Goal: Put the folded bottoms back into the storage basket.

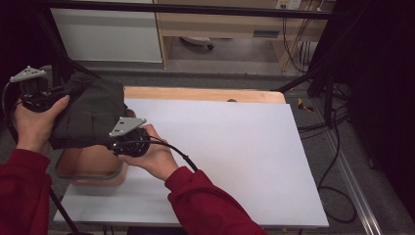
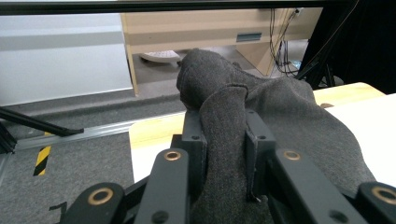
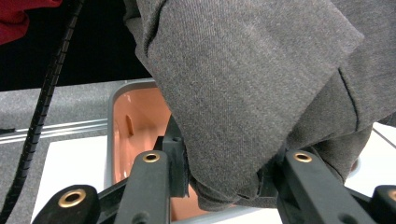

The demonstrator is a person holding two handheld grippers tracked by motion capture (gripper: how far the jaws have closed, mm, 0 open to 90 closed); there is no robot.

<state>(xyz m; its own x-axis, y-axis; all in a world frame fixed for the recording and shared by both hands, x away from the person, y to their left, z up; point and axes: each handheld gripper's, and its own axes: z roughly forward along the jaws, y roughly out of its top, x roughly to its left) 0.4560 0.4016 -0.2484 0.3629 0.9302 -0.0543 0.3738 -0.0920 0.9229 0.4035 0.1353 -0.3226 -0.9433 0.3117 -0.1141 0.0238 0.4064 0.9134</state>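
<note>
Both claws carry one folded dark grey garment (image 1: pixel 88 115) in the air above the salmon-coloured bin (image 1: pixel 90 172) at the desk's (image 1: pixel 235 147) near left corner. The left claw (image 1: pixel 62 91) is pressed together on a fold at its far edge; the right claw (image 1: pixel 115 142) pinches a thick bundle at its near edge. My judgement: the lift is done, and lowering and release remain.

The right gripper view shows the bin's open, bare inside (image 3: pixel 140 121) directly beneath its claw (image 3: pixel 224 179). The left gripper view shows cloth (image 2: pixel 243 121) bunched between and beyond its claw (image 2: pixel 225 144).
</note>
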